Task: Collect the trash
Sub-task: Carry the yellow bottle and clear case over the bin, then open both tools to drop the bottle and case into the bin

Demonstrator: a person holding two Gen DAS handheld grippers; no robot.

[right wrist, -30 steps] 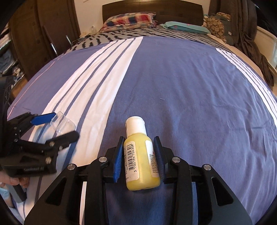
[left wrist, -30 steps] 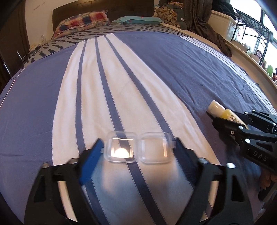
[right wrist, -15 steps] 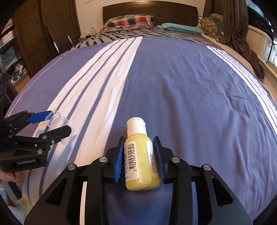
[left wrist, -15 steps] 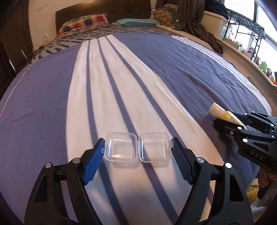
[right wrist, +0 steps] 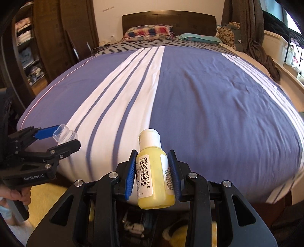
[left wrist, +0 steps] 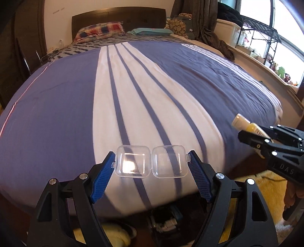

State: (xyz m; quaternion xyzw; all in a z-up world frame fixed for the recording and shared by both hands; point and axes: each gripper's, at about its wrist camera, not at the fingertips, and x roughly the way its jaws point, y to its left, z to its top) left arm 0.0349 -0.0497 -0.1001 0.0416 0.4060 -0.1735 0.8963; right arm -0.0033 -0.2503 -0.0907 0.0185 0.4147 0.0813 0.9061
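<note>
Holding two pieces of trash, we stand at the foot of the bed (left wrist: 62, 98). Our left gripper (left wrist: 152, 165) is spread wide yet pinches a clear plastic case (left wrist: 151, 164), opened flat into its two hinged halves, with a blue pad pressing on each outer end. In the left wrist view the case sits at six o'clock, over the near edge of the blue-and-white striped bedspread (right wrist: 218, 98). Our right gripper (right wrist: 153, 171) is drawn close and clamps a small yellow bottle (right wrist: 154, 178) by its sides, white cap pointing toward twelve o'clock and barcode label facing up; in the right wrist view it also sits at six o'clock. In the left wrist view the right gripper and bottle show at three o'clock; in the right wrist view the left gripper and case show at nine o'clock. A checked pillow (right wrist: 149, 31) lies against the dark headboard (right wrist: 169, 18) at twelve o'clock. Yellow rug (right wrist: 45, 201) shows below the bed's edge.
</note>
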